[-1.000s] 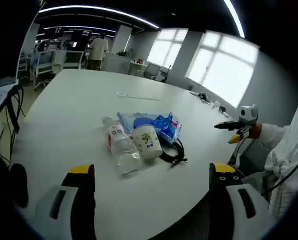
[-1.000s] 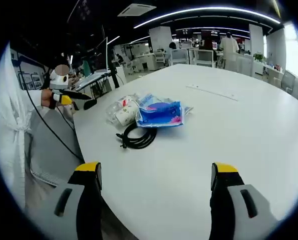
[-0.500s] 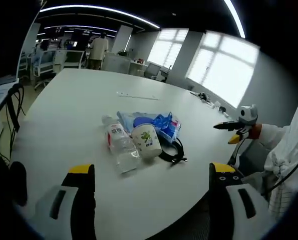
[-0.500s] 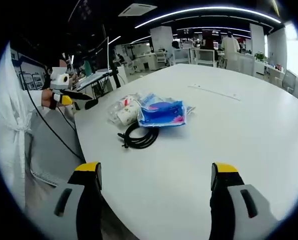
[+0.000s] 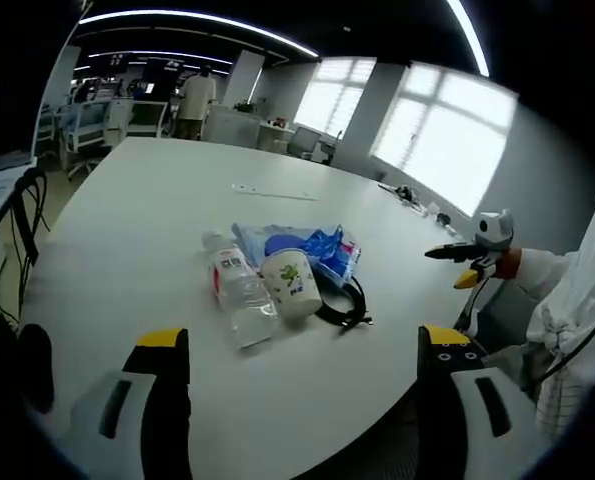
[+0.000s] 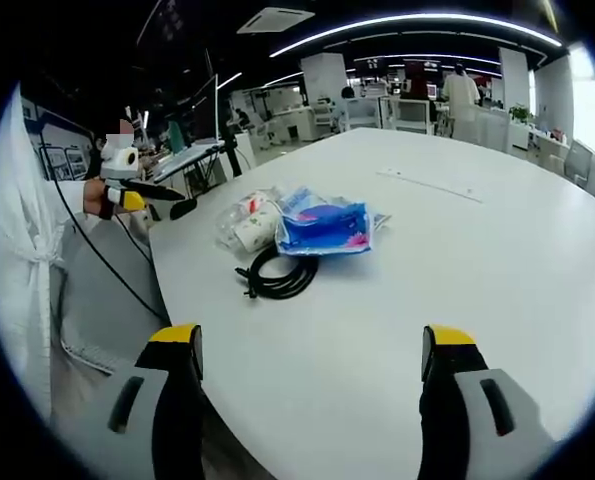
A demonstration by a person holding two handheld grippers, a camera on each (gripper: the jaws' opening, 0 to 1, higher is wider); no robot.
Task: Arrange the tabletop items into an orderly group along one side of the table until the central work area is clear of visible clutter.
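The left gripper (image 5: 302, 350) hovers over the near edge of a large white table (image 5: 127, 220), its two yellow-tipped jaws spread wide with nothing between them. The right gripper (image 6: 312, 345) is the same, jaws wide apart and empty, held above the table edge from the other side. Beyond the left gripper's jaws lies a tight cluster of items near the table's edge: a clear plastic water bottle (image 5: 239, 290) on its side, a white paper cup (image 5: 293, 283) with a green print tipped over against it, a blue plastic packet (image 5: 312, 248) just behind both, and a coil of black cable (image 5: 347, 303) touching the cup on the far side. In the right gripper view the same cluster sits near the table's edge, with the cable coil (image 6: 277, 275) nearest, the blue packet (image 6: 322, 228) behind it, and the bottle and cup (image 6: 245, 222) beside the packet. The rest of the broad tabletop is bare apart from a thin pale strip (image 5: 262, 192) farther off. The items already look gathered on one side, so the task seems largely done, perhaps only needing tidier alignment.
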